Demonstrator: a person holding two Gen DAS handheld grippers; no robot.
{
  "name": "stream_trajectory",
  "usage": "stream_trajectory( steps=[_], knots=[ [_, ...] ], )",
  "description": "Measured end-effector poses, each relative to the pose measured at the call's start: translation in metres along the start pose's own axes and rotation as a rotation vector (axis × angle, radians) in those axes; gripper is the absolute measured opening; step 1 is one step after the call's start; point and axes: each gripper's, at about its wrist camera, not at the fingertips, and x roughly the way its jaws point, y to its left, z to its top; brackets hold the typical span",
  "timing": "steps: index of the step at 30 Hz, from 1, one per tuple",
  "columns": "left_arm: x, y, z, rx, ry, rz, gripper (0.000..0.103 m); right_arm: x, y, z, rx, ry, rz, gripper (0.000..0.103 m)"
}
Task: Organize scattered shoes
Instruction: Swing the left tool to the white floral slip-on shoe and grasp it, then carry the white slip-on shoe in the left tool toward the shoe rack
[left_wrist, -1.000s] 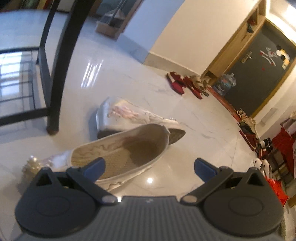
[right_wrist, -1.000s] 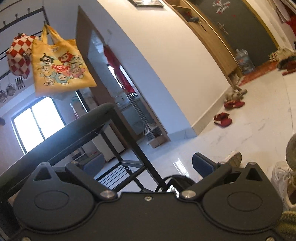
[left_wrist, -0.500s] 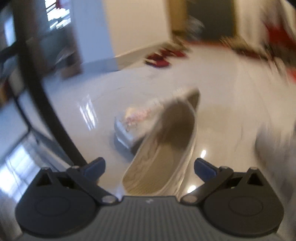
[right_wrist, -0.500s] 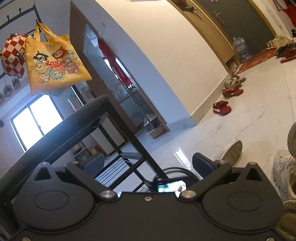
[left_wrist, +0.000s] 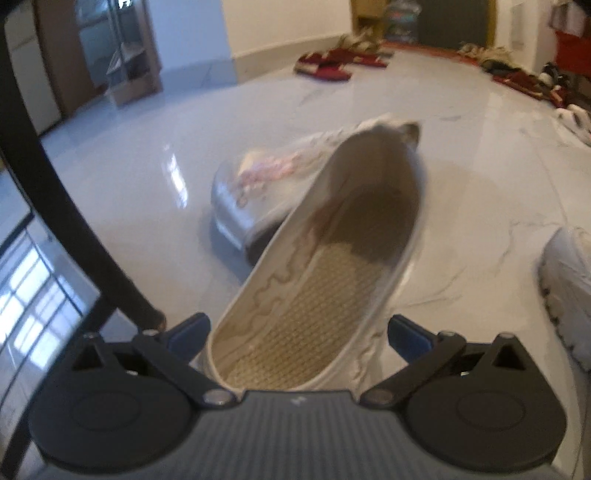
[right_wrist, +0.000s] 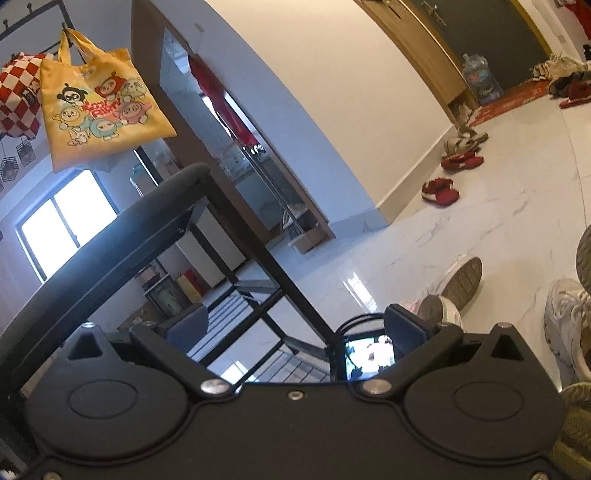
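Claws: L (left_wrist: 297, 334) wide open round cream shoe (left_wrist: 317, 280), R (right_wrist: 295, 325) open, empty | glossy marble floor (left_wrist: 480, 184) | red slippers (right_wrist: 441, 190) nr wall

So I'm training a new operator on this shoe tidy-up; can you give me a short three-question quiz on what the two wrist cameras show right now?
1. True or false: the left gripper has its fingers shut on the cream slip-on shoe.
2. Which colour is the cartoon tote bag? A) blue B) yellow C) green
3. Fill in: the cream slip-on shoe leans across a second shoe patterned in ____.

Key: 1 false, the fingers stand open either side of the heel; 2 B; 3 pink.
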Motion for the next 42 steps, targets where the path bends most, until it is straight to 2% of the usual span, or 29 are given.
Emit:
stream_trajectory(
  steps=[2,4,7,14,19,20,23,26,29,33,38,42],
  knots=[
    [0.002,0.002,-0.002,0.005,0.006,-0.007,0.098,0.002,-0.001,-0.001,0.0,0.01,-0.006,0.103],
    [-0.001,0.002,-0.005,0.026,0.003,-0.02,0.089,0.005,-0.001,-0.002,-0.006,0.016,-0.014,0.103],
    [-0.009,0.013,-0.01,0.026,0.007,-0.061,0.08,0.006,-0.001,-0.003,-0.008,0.015,-0.015,0.103],
    [-0.033,0.019,-0.03,0.071,0.013,-0.097,0.074,0.011,-0.003,-0.005,0.001,0.053,-0.026,0.103],
    [-0.08,0.035,-0.078,0.022,0.021,-0.123,0.073,0.017,-0.006,-0.007,-0.004,0.065,-0.051,0.103],
    [-0.084,0.037,-0.084,0.015,0.023,-0.119,0.073,0.018,-0.006,-0.007,-0.001,0.067,-0.055,0.103],
    [-0.124,0.053,-0.13,-0.06,0.039,-0.077,0.073,0.022,-0.01,-0.005,0.016,0.076,-0.08,0.103],
    [-0.178,0.072,-0.192,-0.147,0.06,0.004,0.073,0.024,-0.012,-0.005,0.032,0.078,-0.101,0.103],
    [-0.208,0.079,-0.227,-0.17,0.085,0.06,0.073,0.024,-0.011,-0.006,0.03,0.073,-0.108,0.103],
    [-0.256,0.091,-0.286,-0.186,0.179,0.138,0.073,0.024,-0.003,-0.011,-0.024,0.068,-0.107,0.103],
    [-0.282,0.095,-0.317,-0.2,0.219,0.148,0.073,0.024,0.008,-0.017,-0.095,0.068,-0.108,0.103],
    [-0.287,0.098,-0.321,-0.198,0.222,0.136,0.073,0.023,0.015,-0.02,-0.131,0.085,-0.107,0.103]
  ],
)
